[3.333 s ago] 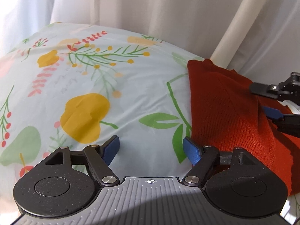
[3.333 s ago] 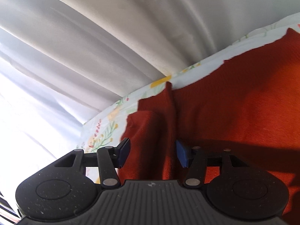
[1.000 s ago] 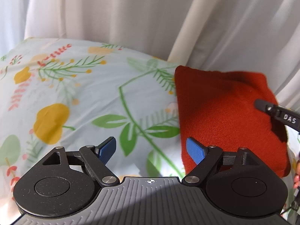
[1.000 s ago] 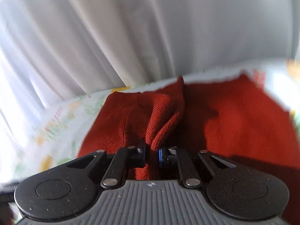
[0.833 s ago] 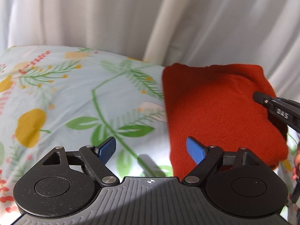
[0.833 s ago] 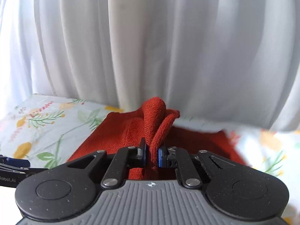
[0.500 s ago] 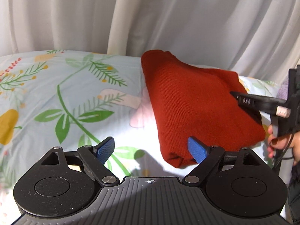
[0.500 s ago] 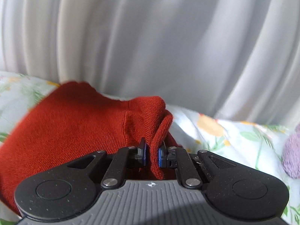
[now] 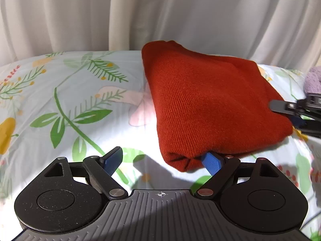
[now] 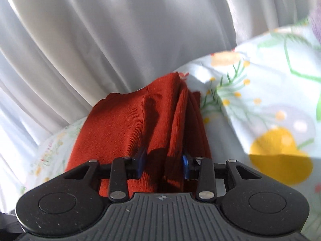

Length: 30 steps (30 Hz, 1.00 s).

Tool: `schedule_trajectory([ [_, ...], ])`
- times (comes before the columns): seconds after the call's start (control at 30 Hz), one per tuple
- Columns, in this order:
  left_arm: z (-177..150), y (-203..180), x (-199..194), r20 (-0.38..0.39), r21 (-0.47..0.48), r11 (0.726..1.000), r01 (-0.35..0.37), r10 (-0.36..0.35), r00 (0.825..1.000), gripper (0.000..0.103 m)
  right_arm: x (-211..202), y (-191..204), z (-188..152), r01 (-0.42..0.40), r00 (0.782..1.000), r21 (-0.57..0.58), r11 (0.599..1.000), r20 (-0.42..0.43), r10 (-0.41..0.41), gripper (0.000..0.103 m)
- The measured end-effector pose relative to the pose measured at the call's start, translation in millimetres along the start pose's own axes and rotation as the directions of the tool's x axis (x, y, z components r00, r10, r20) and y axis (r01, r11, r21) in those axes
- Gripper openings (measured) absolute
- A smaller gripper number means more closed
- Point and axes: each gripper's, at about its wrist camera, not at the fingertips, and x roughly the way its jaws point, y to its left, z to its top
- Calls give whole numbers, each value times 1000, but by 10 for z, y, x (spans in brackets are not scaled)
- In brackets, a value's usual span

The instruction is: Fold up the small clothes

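Observation:
A red knit garment lies folded in a thick pad on the floral bedsheet. My left gripper stands open at its near corner, with the right pad against the folded edge and nothing between the fingers. In the left wrist view my right gripper sits at the garment's right edge. In the right wrist view the right gripper has its jaws opening. A raised fold of the red garment stands between them, and the left pad is off the cloth.
White curtains hang right behind the bed's far edge. A purple knitted item lies on the sheet at the far right. Bare floral sheet spreads to the left of the garment.
The right gripper carried a pinched fold of red cloth across the garment, then parted its jaws. The left gripper moved in toward the garment's near corner and stayed open.

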Motion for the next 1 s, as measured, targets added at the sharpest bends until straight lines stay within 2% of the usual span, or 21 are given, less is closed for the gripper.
schedule_trajectory([
  [0.13,31,-23,52,-6,-39,999,-27,27,1000,89,-74,-48,-14,-104,995,82,991,3,104,38],
  [0.23,39,-18,56,-5,-62,997,-41,41,999,89,-5,-39,-51,-80,996,68,994,-28,83,39],
  [0.3,56,3,44,-5,-75,996,-39,38,999,89,30,46,-61,-60,998,27,998,-30,61,30],
  [0.33,69,19,32,-2,-78,996,-50,50,999,89,44,115,-57,-28,999,-14,1000,-34,28,21],
  [0.37,83,42,16,4,-83,994,-69,70,998,89,53,179,-46,3,999,-51,999,-36,-5,19],
  [0.4,97,77,-3,12,-93,992,-85,86,996,90,37,193,-29,-10,999,-37,999,-32,9,19],
  [0.47,118,160,-23,16,-115,989,-90,92,996,91,-2,20,24,-153,987,134,979,-25,158,17],
  [0.5,120,197,-26,14,-124,989,-81,83,996,92,-15,-116,28,-237,970,241,941,-1,244,17],
  [0.53,113,216,-23,7,-127,989,-70,71,997,92,-18,-232,32,-281,957,305,910,22,288,17],
  [0.57,99,222,-18,-1,-127,989,-71,72,997,92,-21,-257,42,-238,970,292,926,16,244,16],
  [0.6,78,229,-21,-5,-127,989,-79,79,997,92,-25,-206,42,-143,989,215,966,-4,147,16],
  [0.63,58,242,-28,-7,-131,988,-80,80,997,92,-7,-124,23,-54,998,119,991,-25,57,16],
  [0.67,46,261,-36,-11,-140,987,-74,73,997,92,12,-67,0,-27,999,63,998,-38,29,16],
  [0.73,43,298,-61,-25,-162,985,-56,53,998,92,-11,-35,-4,-41,998,43,998,-37,42,16],
  [0.8,47,303,-100,-32,-155,987,-45,41,999,92,-68,-50,37,-22,1000,50,999,-20,23,22],
  [0.83,49,297,-129,-30,-144,989,-47,43,999,92,-130,-65,64,-7,1000,52,999,0,7,30],
  [0.9,49,290,-197,-35,-126,991,-48,44,998,91,-217,-68,103,22,999,36,999,43,-24,32],
  [1.0,52,321,-306,-30,-123,992,-29,25,999,91,-252,-60,237,-14,996,26,1000,84,11,40],
])
